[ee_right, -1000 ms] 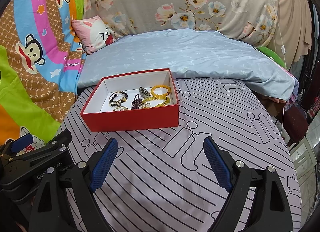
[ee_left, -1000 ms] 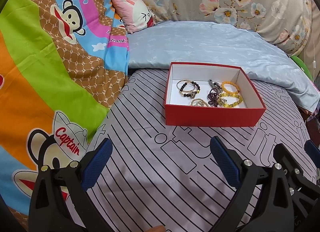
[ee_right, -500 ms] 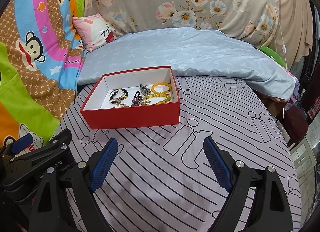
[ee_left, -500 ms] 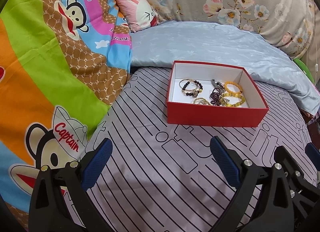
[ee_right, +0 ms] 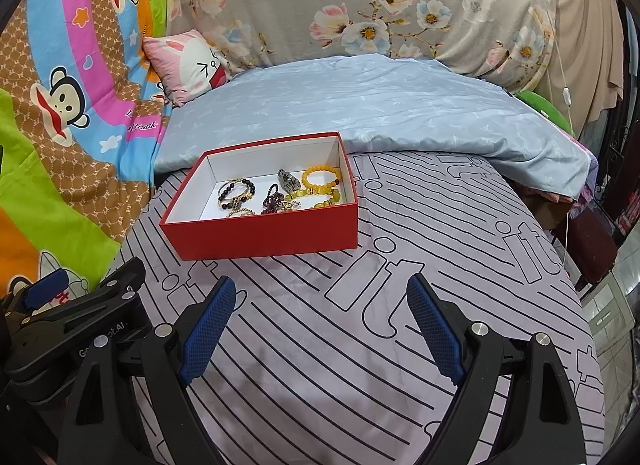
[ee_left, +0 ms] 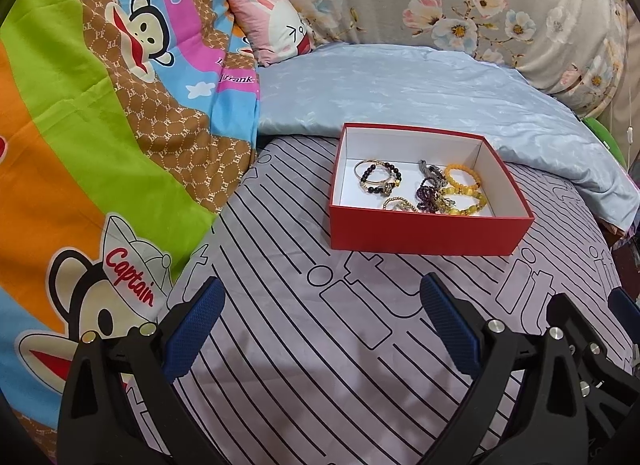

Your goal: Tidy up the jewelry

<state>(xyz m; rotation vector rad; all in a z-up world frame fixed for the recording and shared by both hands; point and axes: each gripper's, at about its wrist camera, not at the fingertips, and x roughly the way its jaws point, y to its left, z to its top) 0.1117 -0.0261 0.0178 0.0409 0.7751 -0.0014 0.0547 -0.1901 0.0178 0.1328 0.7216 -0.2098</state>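
With the left gripper (ee_left: pixel 322 311) and right gripper (ee_right: pixel 322 311) both spread wide and empty, reaching into the open red cardboard box (ee_left: pixel 424 233) at frame centre risks snagging the tangled pile of beaded bracelets (ee_left: pixel 434 193) and lifting several at once.

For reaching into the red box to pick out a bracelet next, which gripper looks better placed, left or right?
Probably the left. From the left gripper, the red box lies nearly straight ahead, slightly right; from the right gripper it sits off to the left. Both are open and empty, short of the yellow bead bracelet.

Both wrist views look forward low over the bed (ee_left: pixel 304 345), sharing the red box (ee_left: pixel 424 233) (ee_right: pixel 264 233) near mid-frame, right view from farther right.
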